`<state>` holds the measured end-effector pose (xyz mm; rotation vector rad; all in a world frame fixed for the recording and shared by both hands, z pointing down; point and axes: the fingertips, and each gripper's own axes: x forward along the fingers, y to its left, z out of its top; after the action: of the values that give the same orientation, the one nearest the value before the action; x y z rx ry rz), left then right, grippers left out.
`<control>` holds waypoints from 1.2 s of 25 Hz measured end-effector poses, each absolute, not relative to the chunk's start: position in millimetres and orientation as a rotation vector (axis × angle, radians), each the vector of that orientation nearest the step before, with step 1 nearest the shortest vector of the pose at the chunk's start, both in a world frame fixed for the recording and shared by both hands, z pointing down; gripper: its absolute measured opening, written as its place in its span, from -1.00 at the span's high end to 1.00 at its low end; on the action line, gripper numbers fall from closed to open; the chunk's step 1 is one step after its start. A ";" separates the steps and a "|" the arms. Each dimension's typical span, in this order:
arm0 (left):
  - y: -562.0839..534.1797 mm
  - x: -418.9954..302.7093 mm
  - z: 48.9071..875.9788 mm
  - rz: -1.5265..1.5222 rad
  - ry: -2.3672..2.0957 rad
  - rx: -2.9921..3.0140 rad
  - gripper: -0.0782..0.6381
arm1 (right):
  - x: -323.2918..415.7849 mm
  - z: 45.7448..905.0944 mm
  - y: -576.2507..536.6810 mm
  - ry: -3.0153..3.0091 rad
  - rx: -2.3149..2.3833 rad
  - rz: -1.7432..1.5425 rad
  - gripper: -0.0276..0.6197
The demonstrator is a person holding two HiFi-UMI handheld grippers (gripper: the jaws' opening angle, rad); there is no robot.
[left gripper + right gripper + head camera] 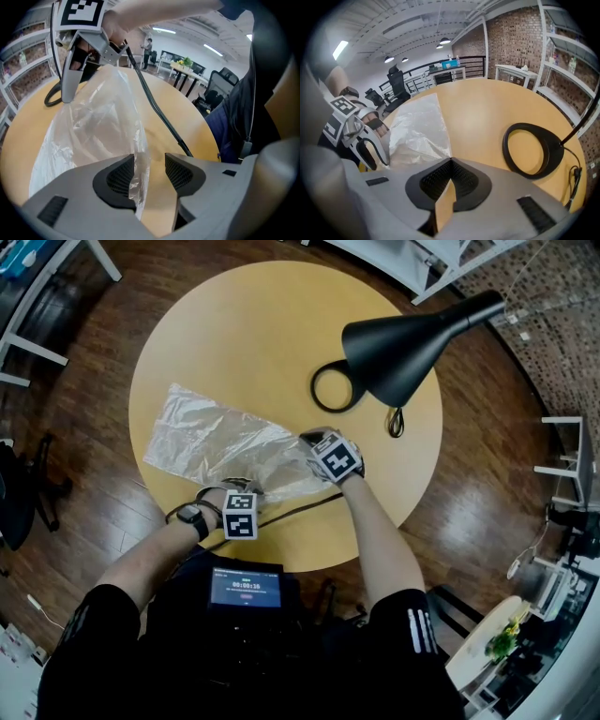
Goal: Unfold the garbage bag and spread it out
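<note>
A clear, crinkled garbage bag (220, 437) lies partly flat on the round yellow table (281, 324), running from the left toward the middle. My right gripper (307, 439) is at the bag's right end. In the right gripper view its jaws (450, 160) are shut, with the corner of the bag (419, 126) running into their tips. My left gripper (246, 486) is at the bag's near edge. In the left gripper view its jaws (150, 157) stand open; a fold of the bag (93, 126) hangs between them against the left pad (122, 176), and the other pad is clear of it.
A black desk lamp (403, 334) leans over the table's right half, its ring base (333, 388) just beyond my right gripper. A black cable (300, 507) crosses the near edge. Shelving and chairs stand around the table on the wood floor.
</note>
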<state>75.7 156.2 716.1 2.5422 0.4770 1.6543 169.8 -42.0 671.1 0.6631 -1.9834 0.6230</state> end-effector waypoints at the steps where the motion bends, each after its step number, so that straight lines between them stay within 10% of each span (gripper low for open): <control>1: 156.0 73.4 716.6 1.658 0.469 2.547 0.18 | 170.1 674.0 -45.8 -1.970 0.654 0.581 0.89; 11: 153.3 70.8 718.0 1.650 0.394 2.565 0.18 | 171.8 707.1 -53.3 -1.863 0.632 0.377 0.79; 30: 147.9 123.5 669.8 1.479 0.379 2.673 0.18 | 215.1 660.2 -1.9 -2.028 0.950 1.105 0.57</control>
<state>123.5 147.9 669.8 2.6733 0.3790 1.4788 215.1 -1.9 660.2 0.9497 -2.0280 1.1050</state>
